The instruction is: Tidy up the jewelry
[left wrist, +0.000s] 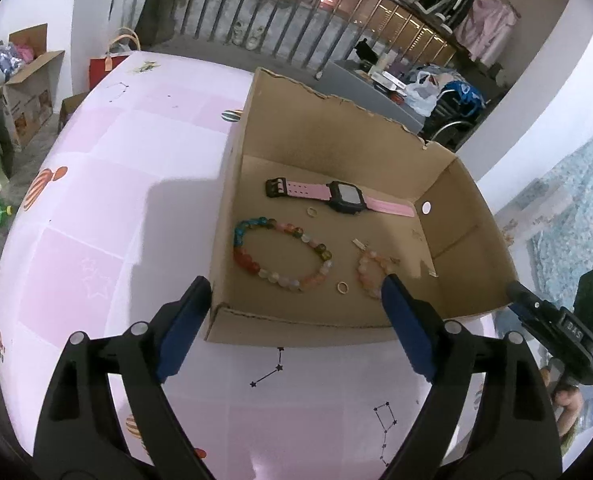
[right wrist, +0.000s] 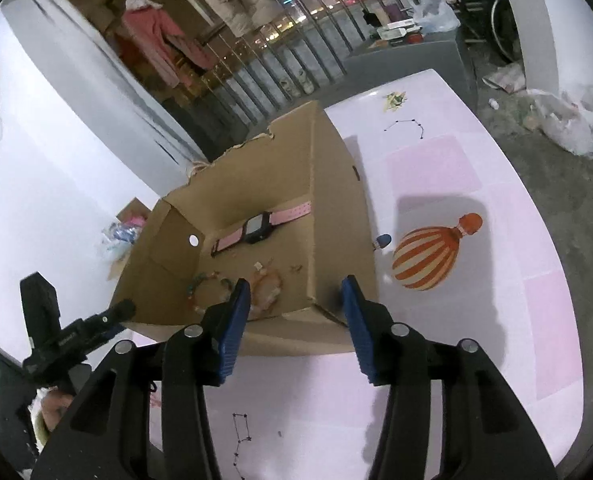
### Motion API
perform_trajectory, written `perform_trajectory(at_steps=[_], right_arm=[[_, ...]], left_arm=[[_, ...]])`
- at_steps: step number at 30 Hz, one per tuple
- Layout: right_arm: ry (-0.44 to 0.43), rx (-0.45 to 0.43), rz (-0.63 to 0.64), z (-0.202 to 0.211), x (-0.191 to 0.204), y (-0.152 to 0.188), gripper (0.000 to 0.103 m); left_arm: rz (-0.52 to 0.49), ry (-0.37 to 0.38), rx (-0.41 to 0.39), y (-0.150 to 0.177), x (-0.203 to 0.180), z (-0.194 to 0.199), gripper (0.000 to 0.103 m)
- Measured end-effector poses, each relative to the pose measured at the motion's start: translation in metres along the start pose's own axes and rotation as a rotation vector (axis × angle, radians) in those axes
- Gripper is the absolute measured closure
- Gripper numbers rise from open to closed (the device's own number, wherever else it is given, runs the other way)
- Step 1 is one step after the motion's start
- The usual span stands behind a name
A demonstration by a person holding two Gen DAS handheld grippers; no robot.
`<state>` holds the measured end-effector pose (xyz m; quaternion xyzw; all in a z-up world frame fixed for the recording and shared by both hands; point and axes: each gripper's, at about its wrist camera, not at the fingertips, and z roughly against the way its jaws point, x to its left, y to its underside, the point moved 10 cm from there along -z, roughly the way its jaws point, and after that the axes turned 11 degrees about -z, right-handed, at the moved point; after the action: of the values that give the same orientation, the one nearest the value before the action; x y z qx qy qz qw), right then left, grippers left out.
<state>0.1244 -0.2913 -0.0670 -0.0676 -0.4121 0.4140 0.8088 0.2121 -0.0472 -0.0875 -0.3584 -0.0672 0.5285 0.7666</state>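
An open cardboard box (left wrist: 336,132) stands on the pink table (left wrist: 96,220). On its floor lie a pink-strapped watch (left wrist: 346,198) with a black face, a large multicoloured bead bracelet (left wrist: 245,261), a small pink bead bracelet (left wrist: 366,276) and two gold rings (left wrist: 342,288). My left gripper (left wrist: 296,290) is open wide at the box's near wall, with nothing between its blue pads. In the right wrist view, my right gripper (right wrist: 296,290) is open over the box's (right wrist: 336,208) near corner, also with nothing between its pads. The watch (right wrist: 256,229) and both bracelets (right wrist: 270,280) show there too.
The table cloth carries balloon (right wrist: 424,260) and star prints. Open cartons (left wrist: 24,92) and a red bag (left wrist: 104,68) stand on the floor at the left. Behind are a metal railing (left wrist: 296,20), a cluttered grey table (left wrist: 376,76) and plastic bags (right wrist: 568,120).
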Motion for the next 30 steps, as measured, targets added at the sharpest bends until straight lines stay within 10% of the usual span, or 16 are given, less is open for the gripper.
perform_trajectory(at_steps=[19,30], right_arm=[[0.035,-0.011,0.015,0.032,-0.005,0.029,0.054],[0.258,-0.179,0.264,0.087,0.016,0.050,0.021]], left_arm=[[-0.020,-0.043,-0.007,0.019,-0.004,0.030,0.018],[-0.193,-0.230,-0.121,0.026,-0.012,0.080,0.012]])
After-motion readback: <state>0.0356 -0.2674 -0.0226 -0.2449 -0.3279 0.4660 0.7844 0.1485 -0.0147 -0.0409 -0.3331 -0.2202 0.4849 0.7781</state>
